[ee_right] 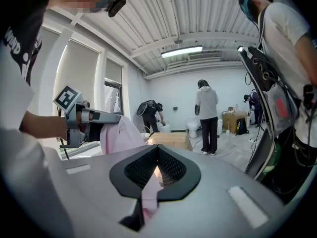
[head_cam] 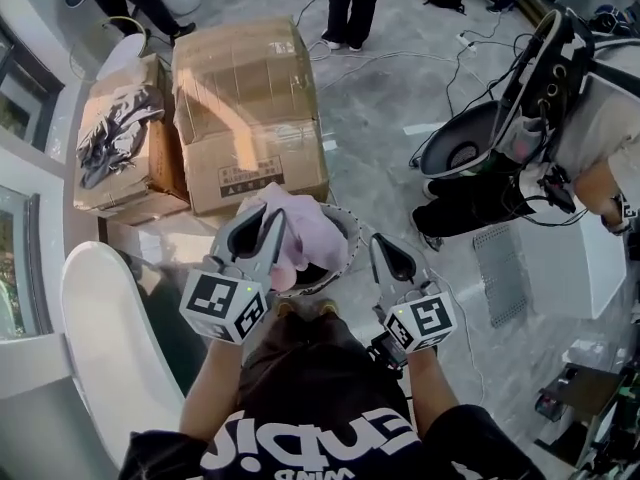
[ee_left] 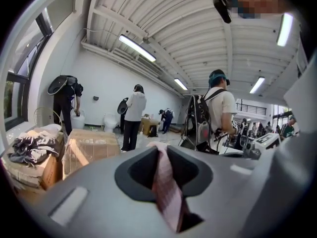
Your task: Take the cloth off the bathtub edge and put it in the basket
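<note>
Left gripper (head_cam: 263, 218) jaws pinch the pink cloth (head_cam: 312, 233), which hangs bunched over the round basket (head_cam: 352, 240). Right gripper (head_cam: 382, 243) jaws are pressed together on a pink sliver.

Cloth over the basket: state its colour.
Pale pink cloth, clearest in the head view.

Grey marble floor (head_cam: 395, 108), cardboard boxes (head_cam: 250, 108), white wall (ee_left: 99, 88), ceiling strip lights (ee_left: 137, 47), tall windows (ee_right: 81, 68)
</note>
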